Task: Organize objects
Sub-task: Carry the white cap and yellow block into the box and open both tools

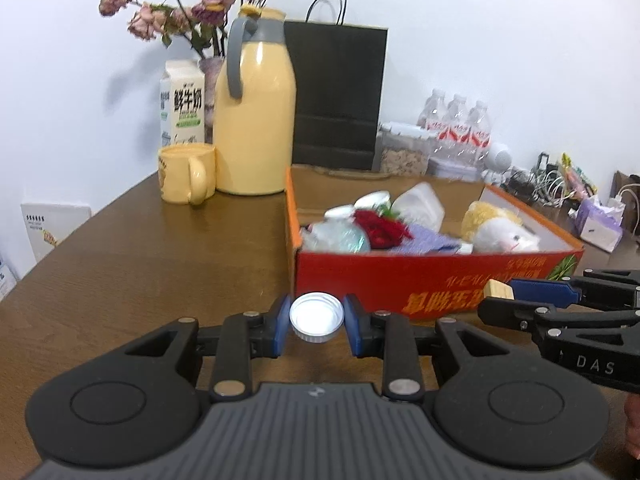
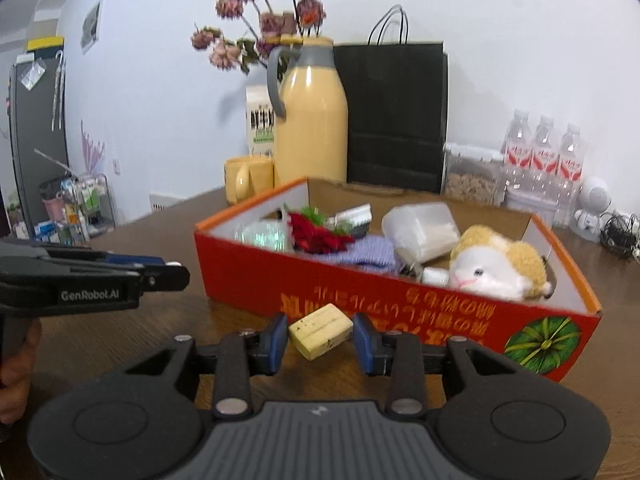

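My left gripper (image 1: 317, 317) fingers clamp a white lid (image 1: 317, 317), the right gripper (image 2: 321, 336) fingers pinch a wooden block (image 2: 321, 336); I should lift both above the near wall of the red box (image 2: 400, 304) before releasing.

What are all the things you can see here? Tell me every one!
box: 1, red, on table, full of things
plush toy: 1, tan and white, in box
clear tub: 1, in box
red flower: 1, in box
jug: 1, yellow, behind box
mug: 1, yellow, beside jug
milk carton: 1, white
dried flowers: bunch, pink
bag: 1, black
water bottles: 3, clear
table: 1, brown
cap: 1, white, in left gripper
block: 1, pale wood, in right gripper
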